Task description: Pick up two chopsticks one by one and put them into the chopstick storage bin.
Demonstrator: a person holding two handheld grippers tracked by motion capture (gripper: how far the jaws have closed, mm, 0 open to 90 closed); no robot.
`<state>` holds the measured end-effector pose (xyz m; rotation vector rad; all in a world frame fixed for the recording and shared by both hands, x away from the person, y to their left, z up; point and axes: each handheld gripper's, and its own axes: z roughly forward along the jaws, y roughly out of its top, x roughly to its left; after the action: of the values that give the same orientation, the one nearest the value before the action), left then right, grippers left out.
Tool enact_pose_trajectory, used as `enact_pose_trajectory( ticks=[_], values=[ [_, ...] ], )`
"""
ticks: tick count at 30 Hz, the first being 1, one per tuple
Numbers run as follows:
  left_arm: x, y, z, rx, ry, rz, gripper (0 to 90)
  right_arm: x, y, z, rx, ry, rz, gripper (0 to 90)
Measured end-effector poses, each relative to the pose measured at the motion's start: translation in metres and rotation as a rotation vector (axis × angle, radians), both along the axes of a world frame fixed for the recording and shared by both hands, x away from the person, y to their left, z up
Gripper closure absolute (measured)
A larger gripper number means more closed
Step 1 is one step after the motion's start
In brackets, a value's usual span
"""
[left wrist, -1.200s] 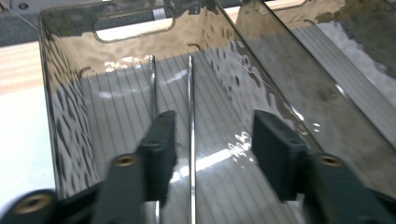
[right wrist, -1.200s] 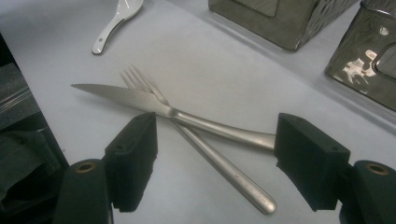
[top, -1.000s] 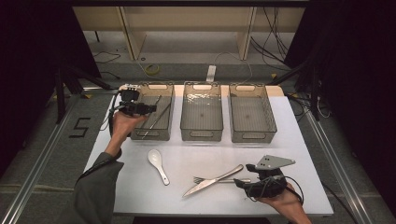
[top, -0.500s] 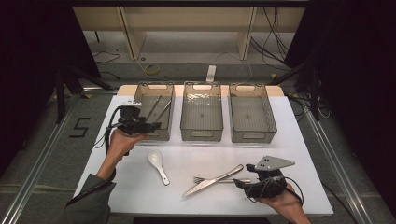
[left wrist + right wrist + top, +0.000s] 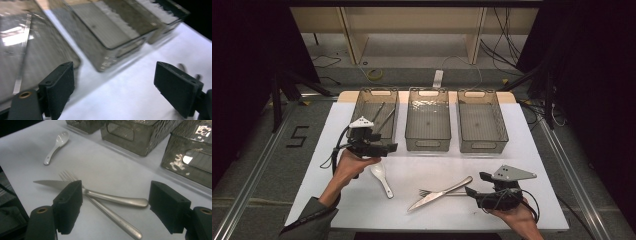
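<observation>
The work in hand is sorting cutlery into three bins at the far side of the table [image 5: 522, 150]. The left gripper [image 5: 388, 147] hovers just above the spoon [image 5: 381, 177], in front of the left bin [image 5: 362, 107], which already holds two dark utensils [image 5: 382, 116]. Its jaws have just been opening and now stand wide apart with nothing between them. The right gripper [image 5: 468, 191] rests low at the near right, jaws also wide and empty, pointing at the handles of the knife [image 5: 439, 194] and fork [image 5: 432, 192].

Risks, as I judge them:
- Knife and fork lie crossed and touching. A grab at either handle could drag or flip the other, or catch both at once.
- Both lie flat on the smooth sheet, so the pads may skate over a thin handle rather than get under it.
- The spoon is glossy, with a curved bowl. A pinch on the bowl could make it squirt sideways, so the handle is the safer hold.
- The left gripper sits close to the left bin's near wall and could nudge it on the way down.

Surroundings: the middle bin [image 5: 428, 107] and right bin [image 5: 482, 107] look empty. Nothing stands between the grippers and the cutlery. The bin walls must be cleared on any drop-off.
</observation>
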<state>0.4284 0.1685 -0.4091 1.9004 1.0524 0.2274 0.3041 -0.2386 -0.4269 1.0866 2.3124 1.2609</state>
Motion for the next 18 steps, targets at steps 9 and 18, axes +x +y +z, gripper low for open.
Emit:
enact_pose_trajectory(
  ticks=[9,18],
  values=[
    [-0.024,-0.013,-0.008,-0.024,0.017,-0.055,16.3,0.000,-0.006,0.001,0.050,-0.010,-0.021,26.7],
    [-0.042,-0.018,-0.012,-0.003,0.009,-0.084,16.3,0.001,-0.011,0.003,0.086,-0.016,-0.037,26.3]
  ],
)
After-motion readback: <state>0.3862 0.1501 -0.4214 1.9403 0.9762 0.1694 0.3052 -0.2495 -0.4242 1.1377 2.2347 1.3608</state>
